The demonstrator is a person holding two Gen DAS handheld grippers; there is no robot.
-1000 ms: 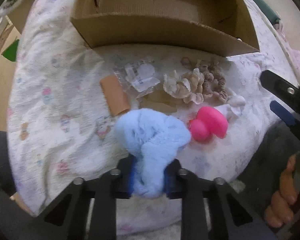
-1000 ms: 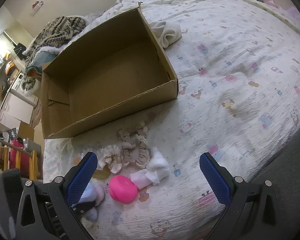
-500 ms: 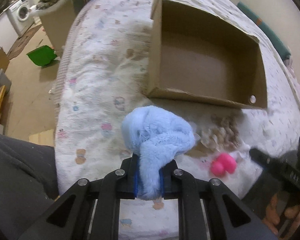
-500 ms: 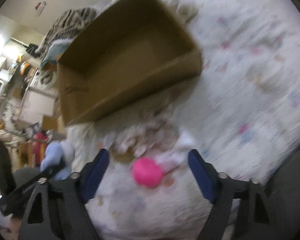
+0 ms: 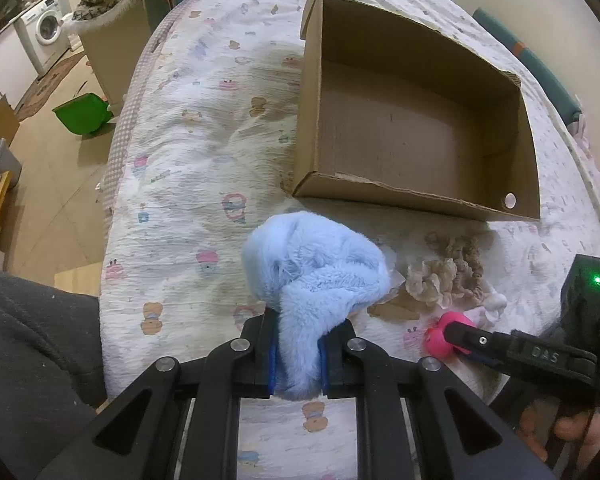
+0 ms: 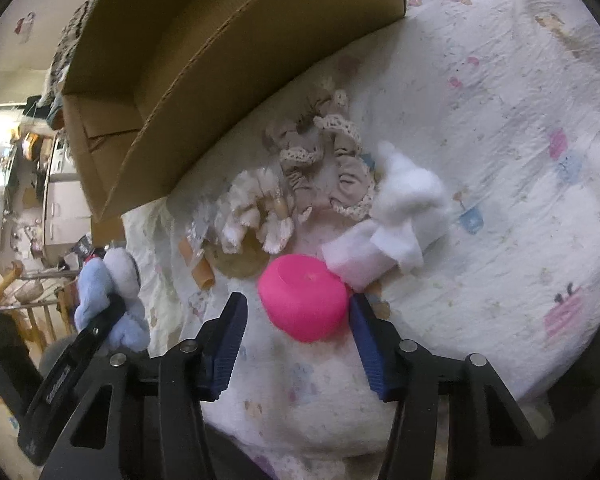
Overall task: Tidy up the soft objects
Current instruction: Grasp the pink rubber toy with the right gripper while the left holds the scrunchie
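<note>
While the left gripper (image 5: 296, 364) stays clamped on the blue plush (image 5: 316, 276), the right gripper's (image 6: 296, 340) jaws, lowered, are closing around the pink ball (image 6: 304, 304), readying two items for boxing.

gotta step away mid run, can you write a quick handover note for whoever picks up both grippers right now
Left gripper: shut on the blue plush, lifted above the bed.
Right gripper: jaws closing around the pink toy; one pad touches it, not yet gripped.
Cardboard box: empty.
Scrunchies and white cloth lie on the bedsheet beside the box.
Done: nothing boxed.
Left: probably box everything.
</note>
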